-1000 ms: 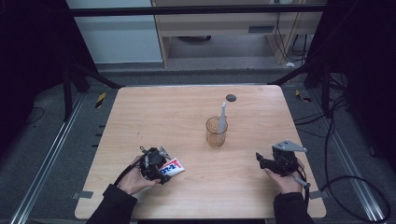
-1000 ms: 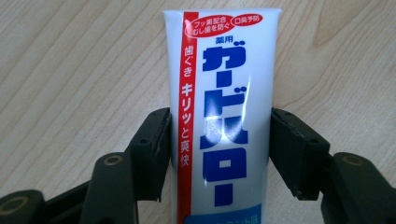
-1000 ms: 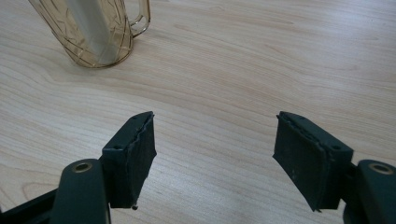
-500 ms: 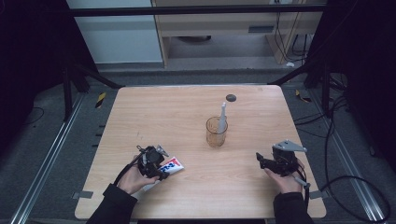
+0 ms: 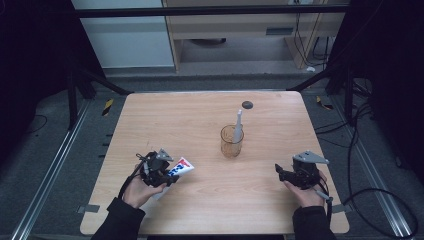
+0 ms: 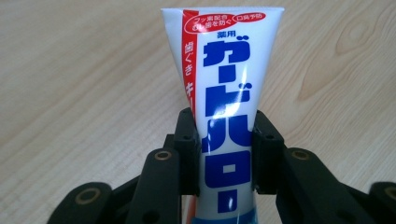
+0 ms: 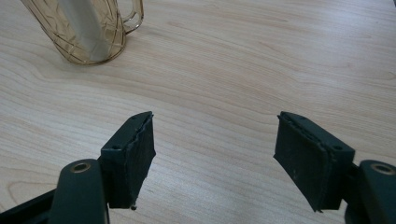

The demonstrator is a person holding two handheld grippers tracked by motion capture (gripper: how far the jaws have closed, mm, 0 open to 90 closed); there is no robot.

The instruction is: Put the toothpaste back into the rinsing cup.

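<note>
A white toothpaste tube [image 6: 226, 93] with blue and red print sits between the jaws of my left gripper [image 6: 224, 149], whose pads press its sides; the jaws have just been closing onto it. In the high view the left gripper [image 5: 167, 172] holds the tube [image 5: 181, 167] slightly off the table near the front left. My right gripper [image 7: 215, 154] is open with nothing between its pads, hovering low over the wood at the front right [image 5: 281, 175]. An amber glass mug [image 5: 232, 141] with a pale tube-like item [image 5: 238, 125] standing in it is at mid-table.
The mug [image 7: 88, 28] lies ahead and to the left in the right gripper view. A small dark round disc [image 5: 247, 104] lies near the far edge of the wooden table [image 5: 200, 120]. Dark frame posts flank the table.
The left gripper's jaws have closed on the toothpaste tube and lifted it a little. The right gripper has stayed where it was.
</note>
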